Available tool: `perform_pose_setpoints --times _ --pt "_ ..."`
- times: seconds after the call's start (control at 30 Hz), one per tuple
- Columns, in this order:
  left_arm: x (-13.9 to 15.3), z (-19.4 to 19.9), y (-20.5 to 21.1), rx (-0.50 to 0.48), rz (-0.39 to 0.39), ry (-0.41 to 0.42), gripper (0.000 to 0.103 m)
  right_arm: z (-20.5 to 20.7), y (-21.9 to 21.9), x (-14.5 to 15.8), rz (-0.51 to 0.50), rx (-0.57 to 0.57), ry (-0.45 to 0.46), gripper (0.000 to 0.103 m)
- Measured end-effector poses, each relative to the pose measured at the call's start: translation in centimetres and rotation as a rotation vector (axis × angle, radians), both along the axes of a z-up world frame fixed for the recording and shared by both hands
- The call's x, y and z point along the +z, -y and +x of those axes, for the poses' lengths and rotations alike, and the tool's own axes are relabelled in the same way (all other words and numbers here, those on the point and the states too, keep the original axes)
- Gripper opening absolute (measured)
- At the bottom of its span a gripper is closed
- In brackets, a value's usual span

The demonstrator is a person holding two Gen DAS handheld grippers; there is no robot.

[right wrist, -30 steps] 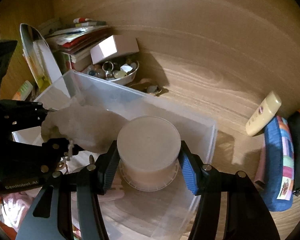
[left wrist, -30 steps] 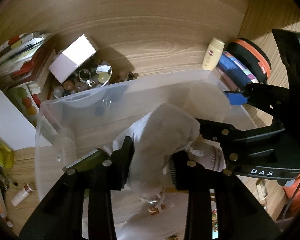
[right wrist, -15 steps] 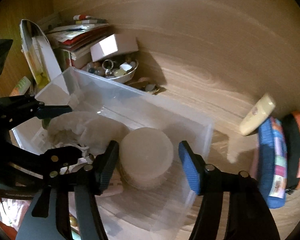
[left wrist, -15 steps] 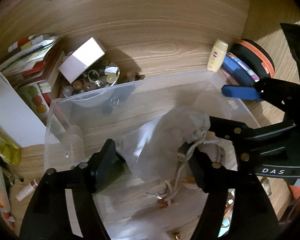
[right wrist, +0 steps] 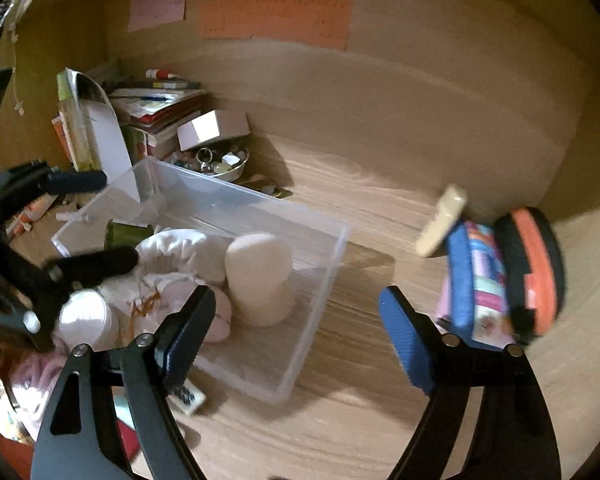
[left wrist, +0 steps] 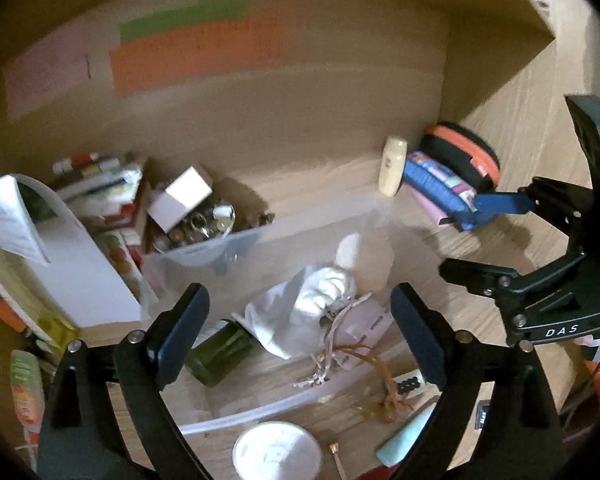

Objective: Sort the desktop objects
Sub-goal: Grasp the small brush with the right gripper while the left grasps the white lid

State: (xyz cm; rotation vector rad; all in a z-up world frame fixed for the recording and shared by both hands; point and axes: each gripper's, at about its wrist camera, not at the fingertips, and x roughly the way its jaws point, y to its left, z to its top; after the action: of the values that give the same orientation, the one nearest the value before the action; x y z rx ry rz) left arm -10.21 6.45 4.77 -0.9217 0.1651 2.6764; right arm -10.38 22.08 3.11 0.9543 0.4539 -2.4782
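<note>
A clear plastic bin [right wrist: 320, 280] stands on the wooden desk. Inside it lie a white drawstring pouch [left wrist: 312, 300] [right wrist: 188, 252], a cream round jar [right wrist: 260, 280] [left wrist: 374, 260] and a dark green bottle [left wrist: 220, 352] [right wrist: 126, 232]. My left gripper [left wrist: 300, 336] is open and empty, above and in front of the bin. My right gripper [right wrist: 294, 336] is open and empty, above the bin's right end. The right gripper's blue fingertip [left wrist: 496, 204] shows in the left wrist view.
A bowl of trinkets [right wrist: 216, 164] with a white box [right wrist: 212, 130] on it and a stack of books [right wrist: 160, 108] stand at the back left. A cream tube [right wrist: 440, 220], a blue pouch [right wrist: 476, 284] and an orange-black case [right wrist: 536, 264] stand at the right. A white lid [left wrist: 276, 452] lies in front.
My left gripper opened and let go of the white pouch, which now lies in the bin. My right gripper released the cream jar into the bin. Both pulled up and back.
</note>
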Motion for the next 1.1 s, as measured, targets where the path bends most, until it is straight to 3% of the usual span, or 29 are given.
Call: perform_pose_setpoints --times 0.17,0.37,0.63,0.9,1.1 --pt "1.3 2.4 0.9 0.029 -0.014 -0.042 0.094 3.2 -1.8 1.1 0.010 -0.020 -0.080 0.084" --pt "0.7 4.9 2.4 0.072 -0.034 -0.034 0.095 5.9 -3.3 0.1 -0.013 -0.041 -0.074 0.086" --pt "-3.0 6.0 4.0 0.093 -0.009 0.081 0.095 8.8 -5.2 -4.4 -0.102 -0.130 0.003 0.086" --pt "-7.0 6.2 4.7 0.102 -0.045 0.188 0.095 9.0 -7.3 -7.9 -0.122 -0.227 0.111 0.084" --pt "-8.2 6.3 4.0 0.082 -0.041 0.226 0.095 9.6 -6.7 -8.3 -0.080 -0.172 0.104 0.068"
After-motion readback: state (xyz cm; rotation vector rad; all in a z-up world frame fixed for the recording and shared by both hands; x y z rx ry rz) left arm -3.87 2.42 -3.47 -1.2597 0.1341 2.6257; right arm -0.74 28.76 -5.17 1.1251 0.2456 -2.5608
